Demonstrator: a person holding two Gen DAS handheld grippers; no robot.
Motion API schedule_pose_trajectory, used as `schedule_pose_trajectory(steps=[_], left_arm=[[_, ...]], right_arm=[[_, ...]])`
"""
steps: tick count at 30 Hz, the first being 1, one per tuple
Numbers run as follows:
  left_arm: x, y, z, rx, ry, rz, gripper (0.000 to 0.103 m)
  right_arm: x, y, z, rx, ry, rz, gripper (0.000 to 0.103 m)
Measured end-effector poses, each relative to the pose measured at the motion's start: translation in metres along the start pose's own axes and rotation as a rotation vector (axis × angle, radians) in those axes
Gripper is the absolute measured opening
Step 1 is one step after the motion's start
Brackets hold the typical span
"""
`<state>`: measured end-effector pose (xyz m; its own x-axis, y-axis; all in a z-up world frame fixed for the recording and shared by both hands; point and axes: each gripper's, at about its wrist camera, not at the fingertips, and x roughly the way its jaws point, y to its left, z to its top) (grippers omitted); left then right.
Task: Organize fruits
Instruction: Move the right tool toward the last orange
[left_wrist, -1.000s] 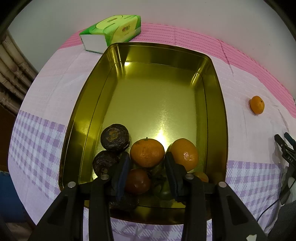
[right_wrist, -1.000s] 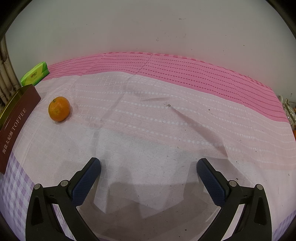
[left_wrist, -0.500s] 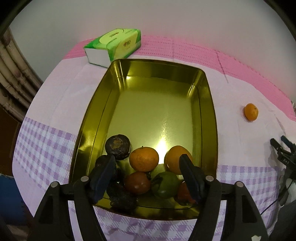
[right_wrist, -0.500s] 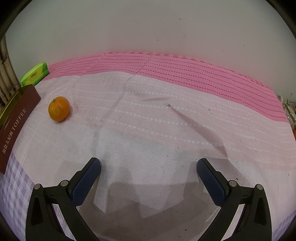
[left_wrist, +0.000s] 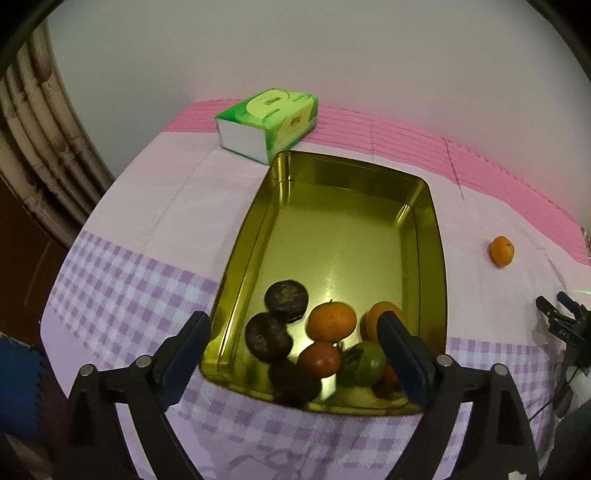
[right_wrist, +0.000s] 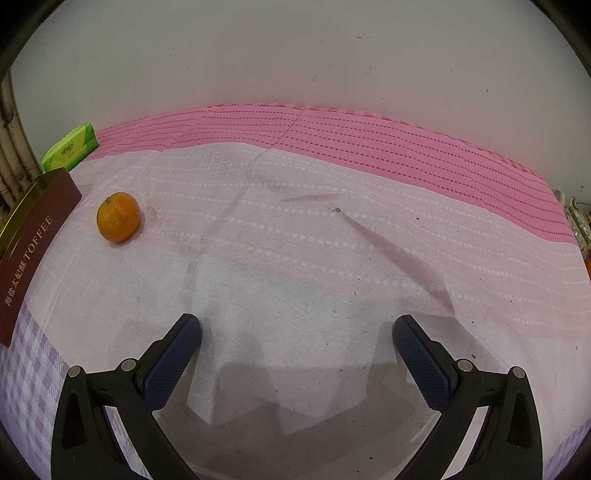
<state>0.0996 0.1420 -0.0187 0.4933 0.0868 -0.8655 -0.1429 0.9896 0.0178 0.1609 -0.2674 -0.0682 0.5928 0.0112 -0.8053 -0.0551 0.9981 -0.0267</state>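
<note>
The left gripper (left_wrist: 291, 332) is opening over fruit gathered at the tin's (left_wrist: 439, 258) near end, gripping nothing; the right gripper (right_wrist: 297, 338) is waiting wide open, one orange (right_wrist: 118, 216) lying beside the tin's right edge.

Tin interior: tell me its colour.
Shiny gold inside the tin, best seen in the left wrist view.

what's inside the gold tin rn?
Gold tin: two oranges, three dark fruits, a red tomato and a green one. Left gripper's finger covers more; far half bare.
</note>
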Motion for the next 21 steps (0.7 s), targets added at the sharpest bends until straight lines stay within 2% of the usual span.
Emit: schedule_pose_trajectory(steps=[6,8,14,21], left_arm=[[-0.010,0.020,-0.008,-0.040,-0.012,-0.018,0.093],[-0.015,0.028,-0.010,-0.054,-0.018,-0.022,0.101],[-0.030,0.047,-0.014,-0.090,-0.050,-0.012,0.102],[-0.046,0.071,-0.029,-0.138,-0.103,0.049,0.102]], right_arm=[[0.000,0.000,0.000,0.000,0.000,0.000,0.103],[0.000,0.000,0.000,0.000,0.000,0.000,0.103],[0.000,0.000,0.000,0.000,0.000,0.000,0.103],[-0.001,0.001,-0.002,0.023,0.001,-0.017,0.103]])
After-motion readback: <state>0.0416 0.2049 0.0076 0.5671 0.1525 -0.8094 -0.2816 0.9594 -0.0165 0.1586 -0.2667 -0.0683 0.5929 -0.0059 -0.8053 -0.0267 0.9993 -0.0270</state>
